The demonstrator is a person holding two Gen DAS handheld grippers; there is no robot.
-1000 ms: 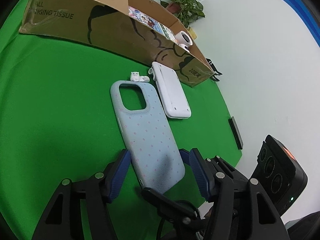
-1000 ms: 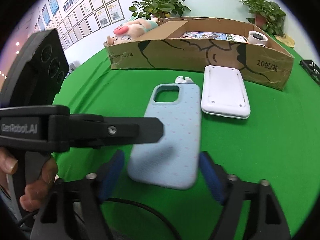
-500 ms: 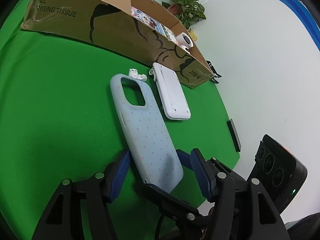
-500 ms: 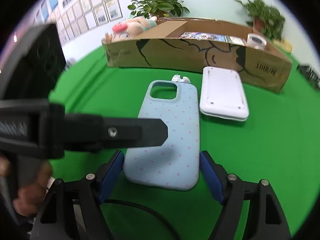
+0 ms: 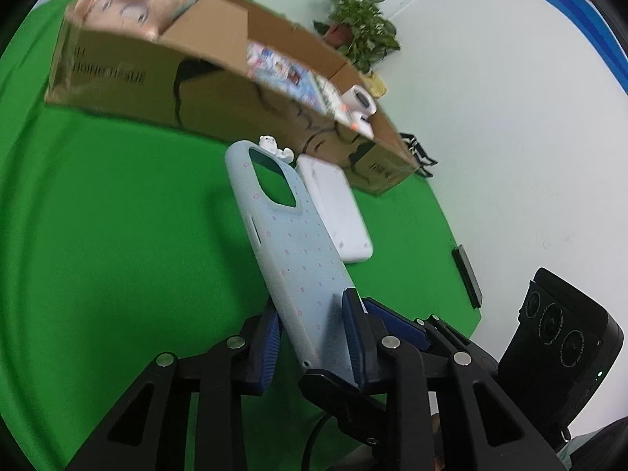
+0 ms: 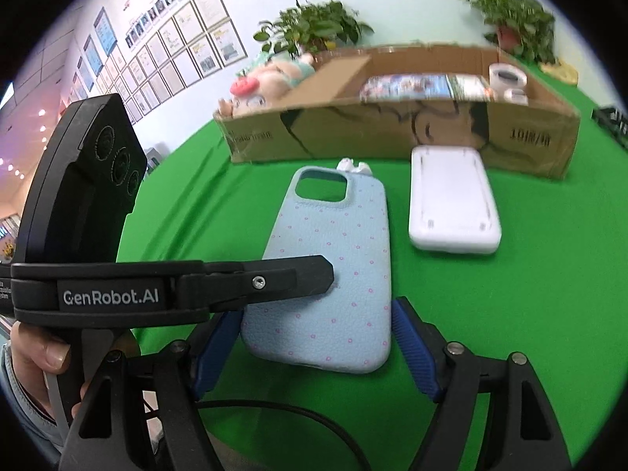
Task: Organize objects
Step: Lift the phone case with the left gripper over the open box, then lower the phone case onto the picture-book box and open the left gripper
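Note:
A pale blue phone case [image 5: 290,243] with pink dots lies lengthwise on the green table, camera cutout at the far end, its near end raised and tilted. My left gripper [image 5: 312,306] comes in from the left, and its jaws are closing with the blue pads pressed on the case's near end. In the right wrist view the left gripper [image 6: 314,274] lies across the phone case [image 6: 333,259]. My right gripper [image 6: 316,310] straddles the near end, its pads against both long edges. A small white figurine [image 6: 353,165] sits at the case's far end.
A flat white device [image 6: 451,204] lies right of the case. Behind stands a long cardboard box [image 6: 392,129] holding a plush pig [image 6: 267,78], booklets and a tape roll [image 6: 506,74]. A black flat object [image 5: 467,274] lies at the table's right edge. Potted plants stand behind.
The left jaws have gone from wide around the case to clamped on its near end, and the case has tilted up. The right jaws have narrowed onto the case's edges.

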